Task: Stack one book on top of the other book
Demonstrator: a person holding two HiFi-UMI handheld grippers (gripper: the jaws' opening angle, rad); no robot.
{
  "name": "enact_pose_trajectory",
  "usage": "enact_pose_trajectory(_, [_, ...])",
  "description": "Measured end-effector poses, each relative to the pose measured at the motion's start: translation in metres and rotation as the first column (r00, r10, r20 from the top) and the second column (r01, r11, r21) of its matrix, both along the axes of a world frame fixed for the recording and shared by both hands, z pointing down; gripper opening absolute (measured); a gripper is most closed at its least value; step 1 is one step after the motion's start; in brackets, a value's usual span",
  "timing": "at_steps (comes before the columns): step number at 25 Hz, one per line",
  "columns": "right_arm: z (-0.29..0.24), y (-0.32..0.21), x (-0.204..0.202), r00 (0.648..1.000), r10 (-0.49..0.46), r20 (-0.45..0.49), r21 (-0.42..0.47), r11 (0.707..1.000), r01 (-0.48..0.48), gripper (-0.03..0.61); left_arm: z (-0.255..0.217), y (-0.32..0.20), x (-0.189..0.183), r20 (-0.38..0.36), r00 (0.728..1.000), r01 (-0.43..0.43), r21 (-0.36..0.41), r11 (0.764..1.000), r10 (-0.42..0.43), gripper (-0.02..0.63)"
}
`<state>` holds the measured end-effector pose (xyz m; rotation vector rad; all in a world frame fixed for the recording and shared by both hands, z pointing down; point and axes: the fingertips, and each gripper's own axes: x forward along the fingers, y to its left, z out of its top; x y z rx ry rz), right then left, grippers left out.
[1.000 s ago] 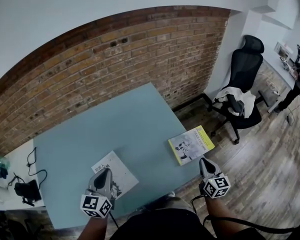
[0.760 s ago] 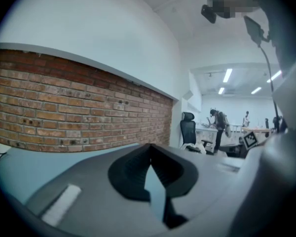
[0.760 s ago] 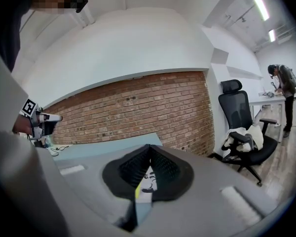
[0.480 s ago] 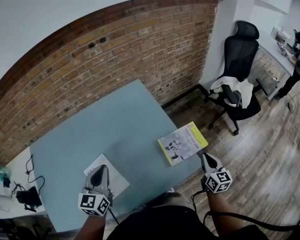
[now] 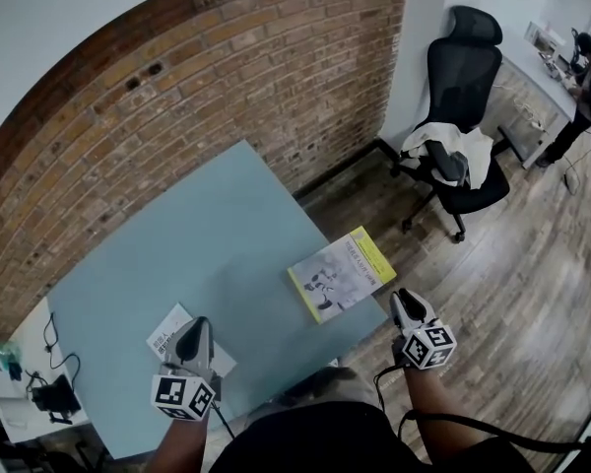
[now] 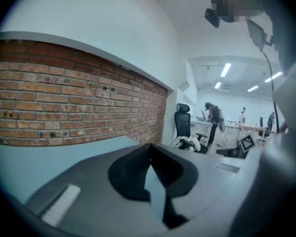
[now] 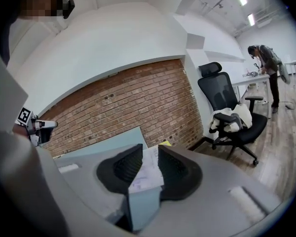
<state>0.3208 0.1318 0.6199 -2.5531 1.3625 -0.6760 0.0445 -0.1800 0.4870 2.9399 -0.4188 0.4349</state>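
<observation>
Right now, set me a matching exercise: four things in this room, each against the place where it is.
Things:
1. yellow-edged book
2. white book
3. chair
4. cloth

Places:
A. on the wood floor
B. draped on the chair
C. at the right edge of the table
D. on the near left part of the table

Pairs: 1-C, 2-D, 3-A, 4-B.

Bare tabletop (image 5: 207,235) lies open between the white book (image 5: 167,329) and yellow-edged book (image 5: 340,274); brick wall (image 5: 177,106) closes the far side
</observation>
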Motion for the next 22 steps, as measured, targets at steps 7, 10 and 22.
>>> enact_pose_trajectory(7, [0.033, 0.008, 0.021, 0.997, 0.011, 0.07, -0.023, 1.0, -0.009, 0.195, 0.016, 0.014, 0.024, 0.062, 0.998, -0.02, 0.004, 1.0, 0.02, 0.005])
enact_pose_trajectory(10, [0.047, 0.006, 0.025, 0.993, 0.008, 0.115, -0.013, 1.0, -0.006, 0.204, 0.021, 0.015, 0.03, 0.083, 0.996, -0.016, 0.009, 1.0, 0.015, 0.005])
enact_pose_trajectory(22, [0.073, -0.008, 0.042, 0.977, -0.018, 0.214, 0.02, 1.0, 0.014, 0.26, 0.035, 0.021, 0.057, 0.128, 0.991, -0.041, 0.016, 0.999, 0.038, 0.005])
